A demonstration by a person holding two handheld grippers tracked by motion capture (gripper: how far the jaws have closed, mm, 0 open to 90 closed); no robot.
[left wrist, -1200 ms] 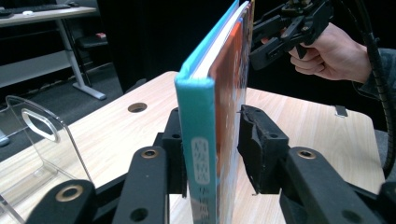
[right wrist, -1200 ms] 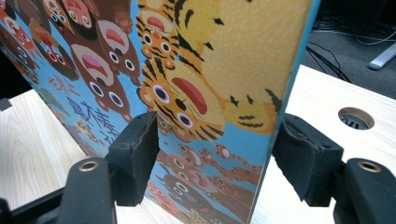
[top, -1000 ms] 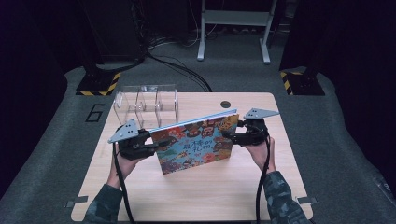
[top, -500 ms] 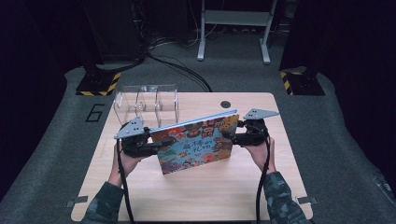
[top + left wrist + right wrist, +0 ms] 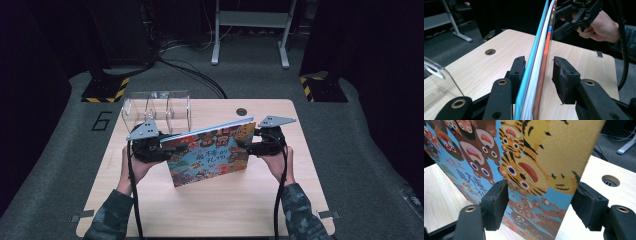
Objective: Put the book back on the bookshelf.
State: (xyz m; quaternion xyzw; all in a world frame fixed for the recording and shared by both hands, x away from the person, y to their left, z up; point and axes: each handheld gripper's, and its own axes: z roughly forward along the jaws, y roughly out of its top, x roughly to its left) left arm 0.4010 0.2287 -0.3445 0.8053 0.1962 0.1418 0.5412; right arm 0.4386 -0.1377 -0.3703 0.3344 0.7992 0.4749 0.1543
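A picture book (image 5: 210,156) with bright animal faces on its cover stands tilted above the wooden table (image 5: 225,210), lower left corner down. My left gripper (image 5: 167,150) is at its left edge. In the left gripper view the book's page edge (image 5: 536,75) runs between my jaws: one pad (image 5: 518,68) touches the blue cover, and the other pad (image 5: 564,77) stands off with a gap. These jaws have just been closing a little around the book. My right gripper (image 5: 246,145) is shut on the book's right end, its pads (image 5: 496,202) either side of the cover (image 5: 531,157).
A clear plastic divider rack (image 5: 156,107) stands at the table's back left, close behind the left gripper. A round cable hole (image 5: 242,111) lies near the back edge. Beyond the table are a white stand's legs (image 5: 250,30), cables and striped bases (image 5: 102,90).
My left gripper has risen slightly along the book's left edge. The book and the right gripper have hardly moved.
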